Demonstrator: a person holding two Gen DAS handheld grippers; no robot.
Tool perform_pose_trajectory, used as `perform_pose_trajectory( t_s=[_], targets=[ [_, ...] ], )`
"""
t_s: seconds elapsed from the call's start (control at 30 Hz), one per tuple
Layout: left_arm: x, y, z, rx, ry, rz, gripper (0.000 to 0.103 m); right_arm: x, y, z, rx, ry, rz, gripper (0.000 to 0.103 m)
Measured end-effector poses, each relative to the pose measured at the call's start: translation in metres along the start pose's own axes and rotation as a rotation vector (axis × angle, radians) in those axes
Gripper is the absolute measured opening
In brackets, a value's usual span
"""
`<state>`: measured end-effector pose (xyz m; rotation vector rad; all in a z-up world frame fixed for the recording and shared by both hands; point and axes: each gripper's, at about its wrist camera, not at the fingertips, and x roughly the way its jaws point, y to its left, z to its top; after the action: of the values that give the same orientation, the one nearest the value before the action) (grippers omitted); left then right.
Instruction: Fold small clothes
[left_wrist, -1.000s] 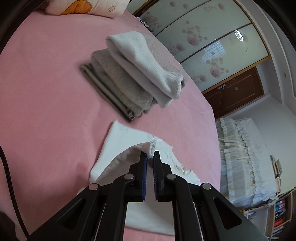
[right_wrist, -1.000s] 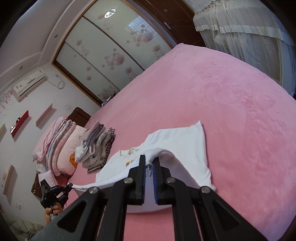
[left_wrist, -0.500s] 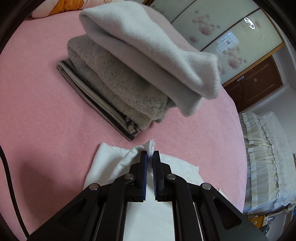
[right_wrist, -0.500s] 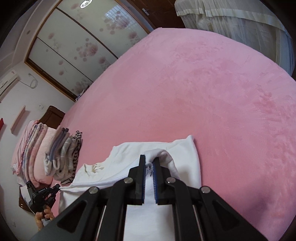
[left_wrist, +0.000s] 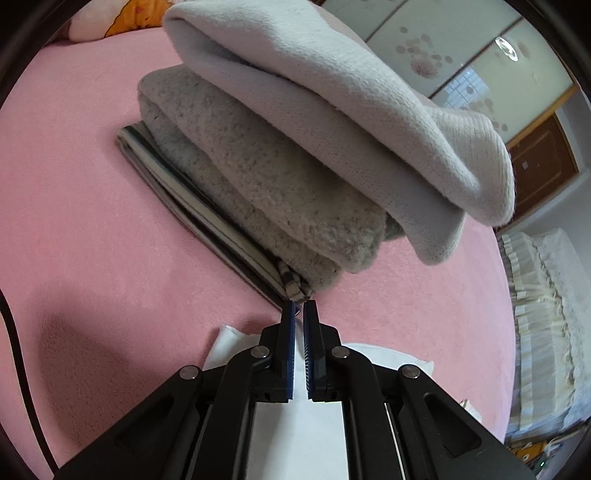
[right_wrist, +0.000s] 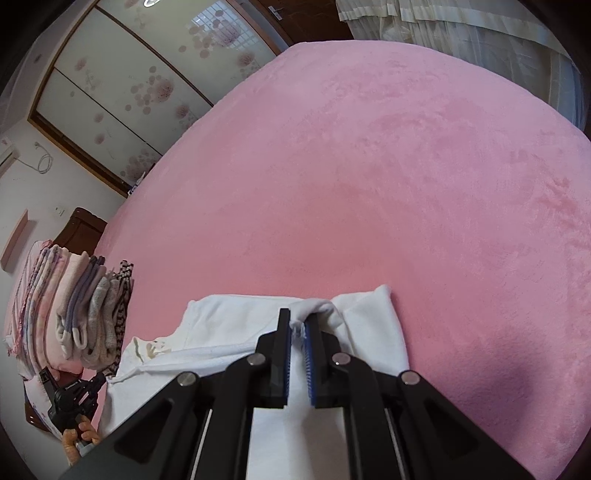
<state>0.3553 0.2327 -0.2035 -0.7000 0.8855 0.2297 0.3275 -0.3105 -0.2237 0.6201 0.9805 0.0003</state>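
My right gripper (right_wrist: 298, 325) is pinched on the white top (right_wrist: 236, 325) on the pink bed (right_wrist: 406, 184), my left gripper (left_wrist: 299, 314) is closed right up against the folded stack (left_wrist: 295, 177).

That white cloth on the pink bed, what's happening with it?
A person is folding a small white garment on the pink bed, using a two-finger gripper in each hand. The right gripper is pinched shut on a bunched edge of it. The left gripper is shut above the garment, its tips right by a stack of folded grey clothes; whether it pinches fabric cannot be seen.
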Motion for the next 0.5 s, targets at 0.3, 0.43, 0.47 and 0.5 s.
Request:
perform_pose_trajectory(
  t_s=[0.3,0.43,0.47,0.5],
  targets=[
    [-0.035,-0.02,-0.012,0.18,-0.011,-0.013,0.004,-0.04,0.022,0.006,-0.039,-0.07,0.032,0.037],
    [-0.057,-0.049,-0.034,0.356,-0.013,-0.01,0.014,-0.056,0.056,-0.005,-0.188,-0.102,-0.031,0.037],
    [-0.059,-0.06,-0.044,0.417,0.004,-0.02,0.02,-0.057,0.065,-0.01,-0.226,-0.098,-0.045,0.037],
    [-0.059,-0.068,-0.049,0.454,0.019,-0.03,0.024,-0.055,0.075,-0.017,-0.266,-0.086,-0.054,0.037]
  ],
)
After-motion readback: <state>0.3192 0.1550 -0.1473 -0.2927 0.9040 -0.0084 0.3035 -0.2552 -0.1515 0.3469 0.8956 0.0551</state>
